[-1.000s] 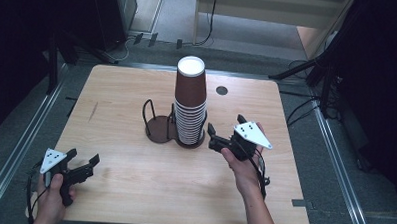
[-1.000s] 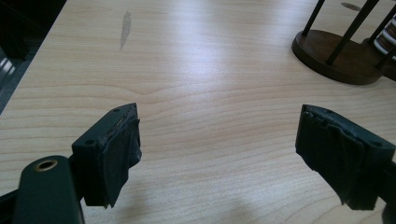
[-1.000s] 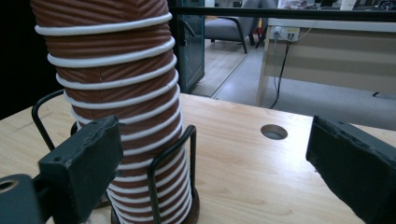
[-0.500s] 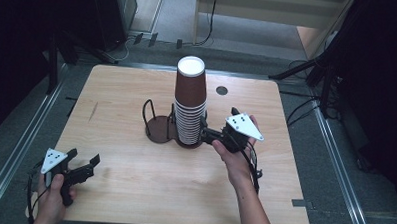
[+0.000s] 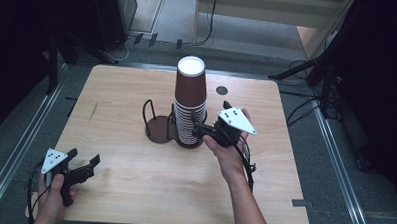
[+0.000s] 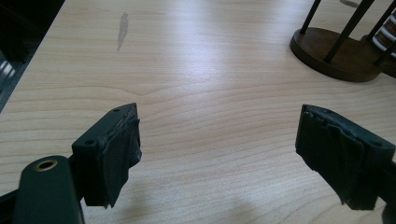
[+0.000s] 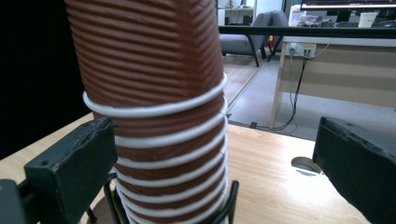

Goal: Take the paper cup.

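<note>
Left gripper (image 5: 82, 164) idle at near-left table (image 5: 133, 190) corner, jaws apart, empty. Centre — paper cup stack (image 5: 190, 104) upside-down in wire holder (image 5: 158, 125). Right gripper (image 5: 202, 130) spread beside stack. Probably light, crushable — pinch gently on ribbed wall.

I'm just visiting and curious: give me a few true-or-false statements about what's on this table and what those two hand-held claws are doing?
1. The stack of brown paper cups stands upside down in a dark wire holder. True.
2. The right gripper is clamped shut on the cups. False: its jaws are open, beside the stack.
3. The left gripper holds a cup. False: it is open, over bare table.
4. The holder's left slot has no cups in it. True.
</note>
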Available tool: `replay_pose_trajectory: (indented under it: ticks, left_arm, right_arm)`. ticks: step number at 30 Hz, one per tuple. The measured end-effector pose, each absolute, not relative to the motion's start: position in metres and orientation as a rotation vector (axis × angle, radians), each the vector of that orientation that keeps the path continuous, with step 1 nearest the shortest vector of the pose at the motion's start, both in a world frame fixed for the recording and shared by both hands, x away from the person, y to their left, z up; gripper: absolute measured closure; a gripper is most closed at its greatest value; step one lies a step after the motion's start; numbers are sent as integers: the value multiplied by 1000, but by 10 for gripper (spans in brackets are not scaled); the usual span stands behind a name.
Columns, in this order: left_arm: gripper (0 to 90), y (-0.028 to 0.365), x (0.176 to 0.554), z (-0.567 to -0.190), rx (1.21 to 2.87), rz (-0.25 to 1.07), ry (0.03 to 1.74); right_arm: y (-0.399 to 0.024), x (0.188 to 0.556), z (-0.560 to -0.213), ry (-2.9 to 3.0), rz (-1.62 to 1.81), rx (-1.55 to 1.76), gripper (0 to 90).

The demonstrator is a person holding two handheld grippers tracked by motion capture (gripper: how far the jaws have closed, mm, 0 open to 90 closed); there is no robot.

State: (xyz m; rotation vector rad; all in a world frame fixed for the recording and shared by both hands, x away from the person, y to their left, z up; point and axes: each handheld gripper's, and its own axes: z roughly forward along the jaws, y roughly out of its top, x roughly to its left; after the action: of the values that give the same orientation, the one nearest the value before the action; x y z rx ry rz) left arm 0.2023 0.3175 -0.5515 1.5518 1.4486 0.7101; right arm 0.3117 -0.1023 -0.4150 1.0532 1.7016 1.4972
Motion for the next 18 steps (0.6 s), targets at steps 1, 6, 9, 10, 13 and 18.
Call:
replay_pose_trajectory:
  ticks: [1, 6, 9, 10, 13, 18]
  left_arm:
    - [145, 317, 202, -551, 1553, 711, 1447]
    - [145, 317, 202, -551, 1555, 711, 1446]
    - [145, 317, 202, -552, 1555, 712, 1446]
    - [145, 317, 202, -551, 1556, 713, 1445]
    - [145, 317, 202, -552, 1555, 712, 1444]
    - [145, 317, 202, -551, 1558, 711, 1443]
  right_arm:
    - [-101, 312, -414, 1702, 1503, 1051, 0]
    - [-93, 313, -412, 1699, 1511, 1048, 0]
    - [-90, 314, -411, 1693, 1518, 1051, 0]
    - [-89, 314, -411, 1686, 1524, 1059, 0]
    - [-86, 315, -410, 1668, 1538, 1071, 0]
    - [-79, 317, -409, 1651, 1534, 1088, 0]
